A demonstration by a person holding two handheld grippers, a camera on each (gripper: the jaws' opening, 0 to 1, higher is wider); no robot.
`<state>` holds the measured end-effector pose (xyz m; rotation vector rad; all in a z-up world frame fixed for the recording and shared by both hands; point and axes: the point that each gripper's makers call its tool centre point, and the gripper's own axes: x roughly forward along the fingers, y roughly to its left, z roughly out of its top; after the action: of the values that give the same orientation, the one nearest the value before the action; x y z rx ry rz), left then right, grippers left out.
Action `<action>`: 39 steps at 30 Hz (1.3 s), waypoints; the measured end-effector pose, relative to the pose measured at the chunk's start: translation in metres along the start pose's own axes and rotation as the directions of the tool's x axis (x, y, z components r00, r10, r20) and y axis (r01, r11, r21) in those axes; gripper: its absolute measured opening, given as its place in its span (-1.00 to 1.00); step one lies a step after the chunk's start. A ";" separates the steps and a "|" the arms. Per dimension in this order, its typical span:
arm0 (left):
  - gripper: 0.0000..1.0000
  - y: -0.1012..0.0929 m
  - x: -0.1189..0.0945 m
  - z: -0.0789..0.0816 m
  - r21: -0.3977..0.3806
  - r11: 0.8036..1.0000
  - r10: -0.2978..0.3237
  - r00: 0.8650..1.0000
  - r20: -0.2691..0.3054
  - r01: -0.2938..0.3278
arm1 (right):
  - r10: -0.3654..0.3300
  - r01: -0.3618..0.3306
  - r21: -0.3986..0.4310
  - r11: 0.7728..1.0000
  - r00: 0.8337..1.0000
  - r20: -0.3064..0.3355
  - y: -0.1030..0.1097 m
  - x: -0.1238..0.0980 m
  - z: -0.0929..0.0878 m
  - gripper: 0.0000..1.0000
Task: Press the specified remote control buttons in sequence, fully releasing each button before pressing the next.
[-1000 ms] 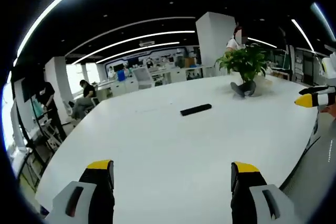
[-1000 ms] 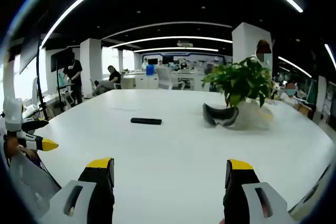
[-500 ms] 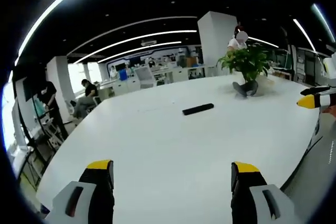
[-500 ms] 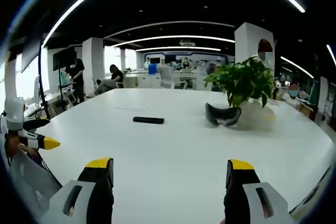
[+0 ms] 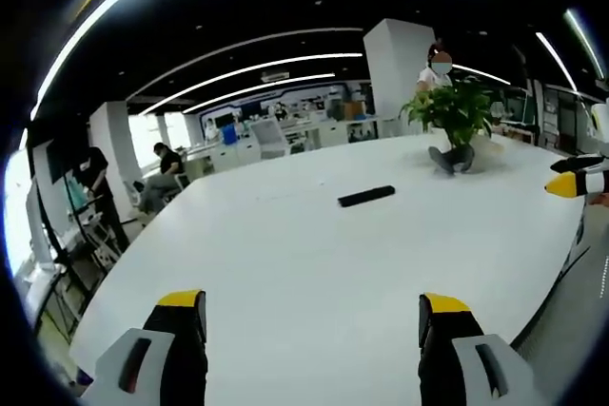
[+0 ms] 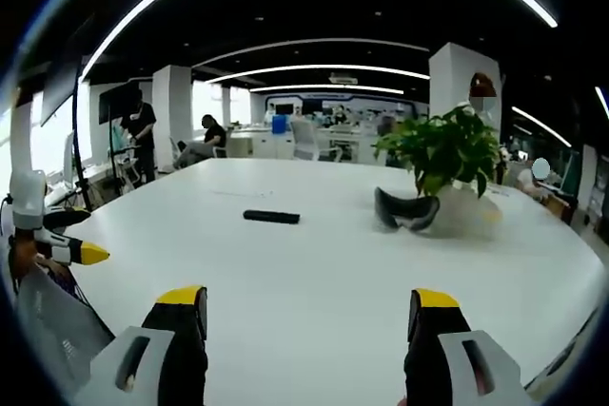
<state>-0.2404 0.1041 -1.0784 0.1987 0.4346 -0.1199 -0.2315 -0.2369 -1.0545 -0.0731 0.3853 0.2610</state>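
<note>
The remote (image 5: pixel 366 196) lies far out on the white tabletop (image 5: pixel 314 263), left of the plant (image 6: pixel 442 154) — seemingly unmoved since earlier. Left gripper (image 5: pixel 314 316) and right gripper (image 6: pixel 309 311) hover with fingers released, empty.

Slim black remote control (image 5: pixel 366 197) (image 6: pixel 271 217) lies flat on white table (image 5: pixel 285 273) (image 6: pixel 314 282)

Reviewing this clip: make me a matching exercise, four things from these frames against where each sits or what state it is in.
Things:
1. slim black remote control
2. leafy green potted plant
3. dark curved headset-like object
4. right gripper

Places or states:
A. fingers apart, holding nothing
B. lying flat, alone, mid-table
C. on the table in front of the plant
D. standing toward the table's far right

Pairs: 1-B, 2-D, 3-C, 4-A
</note>
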 end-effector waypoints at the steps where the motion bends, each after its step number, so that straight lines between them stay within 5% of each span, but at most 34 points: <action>1: 0.91 -0.001 0.000 0.000 0.002 1.000 -0.001 1.000 -0.003 0.001 | 0.001 -0.001 -0.004 1.000 1.000 -0.001 0.000 0.000 0.000 0.73; 15: 0.91 0.000 -0.002 0.002 -0.014 1.000 0.010 1.000 0.003 -0.009 | 0.004 -0.004 -0.028 1.000 1.000 0.003 0.001 0.000 0.000 0.75; 21: 0.92 0.000 -0.006 0.020 -0.103 0.994 -0.018 0.996 0.082 0.026 | 0.000 0.000 -0.021 1.000 1.000 0.006 -0.001 -0.001 0.001 0.76; 26: 0.93 0.007 -0.006 0.021 -0.122 0.992 -0.006 0.997 0.082 0.016 | -0.005 0.005 -0.009 1.000 1.000 0.004 -0.003 -0.001 0.000 0.76; 32: 0.93 0.022 -0.003 0.046 -0.136 0.991 0.010 0.991 0.131 0.008 | 0.001 -0.001 -0.026 1.000 1.000 -0.007 0.000 0.000 -0.002 0.76; 39: 0.93 0.027 0.007 0.072 -0.059 0.998 -0.021 0.987 0.157 0.030 | -0.004 0.004 -0.025 1.000 1.000 -0.009 -0.002 0.000 -0.002 0.74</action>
<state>-0.2006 0.1142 -1.0131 0.1223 0.2841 -0.1460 -0.2322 -0.2389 -1.0564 -0.0993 0.3913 0.2615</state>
